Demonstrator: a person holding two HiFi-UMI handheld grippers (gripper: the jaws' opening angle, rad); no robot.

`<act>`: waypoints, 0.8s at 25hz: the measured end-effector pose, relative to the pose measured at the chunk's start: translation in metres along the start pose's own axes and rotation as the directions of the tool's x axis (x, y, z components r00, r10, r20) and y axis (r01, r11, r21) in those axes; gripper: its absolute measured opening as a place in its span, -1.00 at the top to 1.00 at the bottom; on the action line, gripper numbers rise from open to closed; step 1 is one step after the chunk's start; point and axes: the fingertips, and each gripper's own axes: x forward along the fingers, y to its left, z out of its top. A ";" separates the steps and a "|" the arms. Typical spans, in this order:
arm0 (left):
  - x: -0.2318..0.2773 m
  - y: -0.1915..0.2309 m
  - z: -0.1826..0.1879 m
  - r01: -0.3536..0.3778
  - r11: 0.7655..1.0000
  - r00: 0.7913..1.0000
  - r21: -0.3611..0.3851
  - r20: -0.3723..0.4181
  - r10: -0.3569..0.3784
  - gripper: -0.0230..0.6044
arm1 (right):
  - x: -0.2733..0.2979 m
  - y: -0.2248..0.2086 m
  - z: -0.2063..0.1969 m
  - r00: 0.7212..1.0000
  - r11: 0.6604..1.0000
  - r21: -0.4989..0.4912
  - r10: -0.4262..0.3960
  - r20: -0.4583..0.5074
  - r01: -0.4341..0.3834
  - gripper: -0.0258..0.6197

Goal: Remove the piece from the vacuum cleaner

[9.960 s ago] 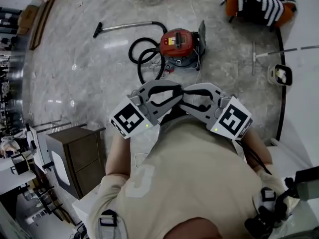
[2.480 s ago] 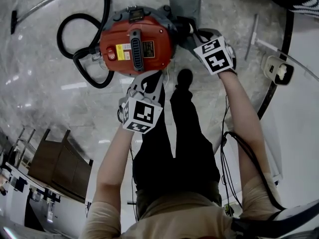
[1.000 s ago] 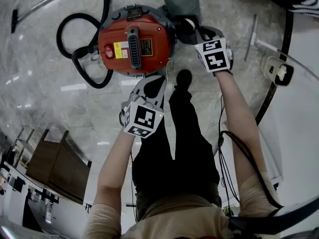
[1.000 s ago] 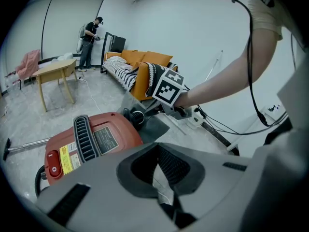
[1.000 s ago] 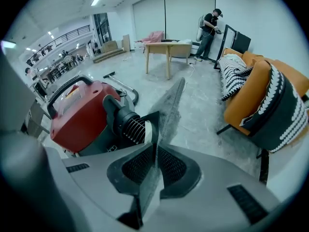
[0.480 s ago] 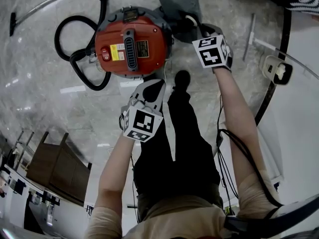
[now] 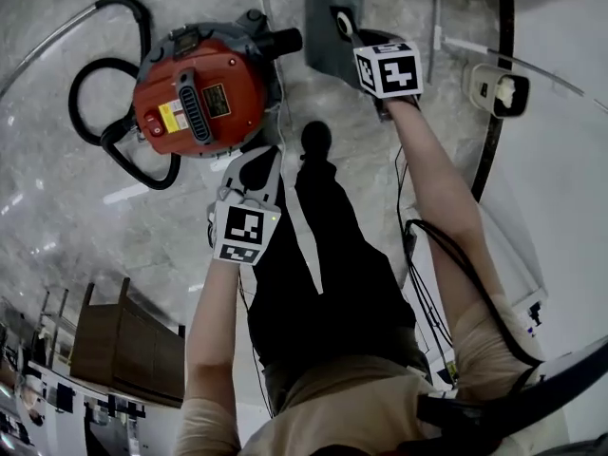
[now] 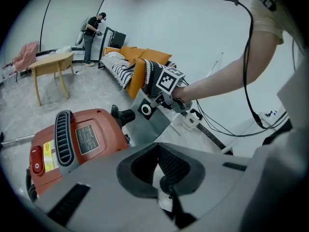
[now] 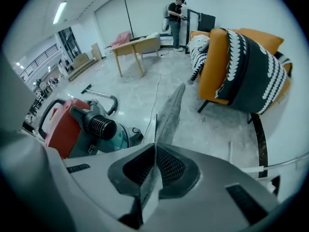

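Note:
The red vacuum cleaner (image 7: pixel 195 103) stands on the marble floor, its black ribbed port (image 7: pixel 280 41) bare and pointing right. A flat grey dust bag (image 7: pixel 328 22) with a round-holed collar hangs clear of that port. My right gripper (image 7: pixel 353 38) is shut on its edge. The jaws have just been closing, with the bag's thin edge (image 9: pixel 169 115) between them. My left gripper (image 7: pixel 264 152) hovers by the vacuum's near side, shut and empty. In the left gripper view the bag (image 8: pixel 149 120) hangs just right of the port (image 8: pixel 126 116).
A black hose (image 7: pixel 95 112) loops left of the vacuum. A white power box (image 7: pixel 499 88) and cables lie at the right. My own legs (image 7: pixel 313 255) stand below the vacuum. An orange sofa (image 9: pixel 241 62), a wooden table (image 9: pixel 133 47) and a person (image 9: pixel 174 18) are farther off.
My right gripper has carried the grey bag to the right, off the vacuum's port, which now shows bare. The left gripper has stayed by the vacuum.

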 end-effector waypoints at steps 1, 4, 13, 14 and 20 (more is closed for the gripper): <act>0.001 -0.002 0.002 0.005 1.000 1.000 0.006 -0.004 -0.005 0.91 | -0.001 -0.004 -0.005 1.000 1.000 0.012 0.000 -0.009 0.000 0.85; 0.006 -0.007 0.007 0.017 1.000 1.000 0.021 -0.010 -0.017 0.91 | -0.006 -0.017 -0.019 0.999 1.000 0.012 -0.010 -0.032 0.010 0.85; 0.009 -0.017 0.008 0.023 0.999 0.999 0.038 -0.026 -0.022 0.91 | -0.019 -0.051 -0.051 0.998 0.995 0.089 -0.046 -0.053 0.050 0.85; 0.010 -0.018 0.008 0.023 0.999 0.999 0.038 -0.027 -0.022 0.91 | -0.020 -0.054 -0.053 0.997 0.994 0.098 -0.046 -0.055 0.051 0.85; 0.014 -0.021 0.008 0.019 0.999 0.999 0.041 -0.028 -0.018 0.91 | -0.019 -0.056 -0.057 0.997 0.995 0.090 -0.041 -0.062 0.047 0.85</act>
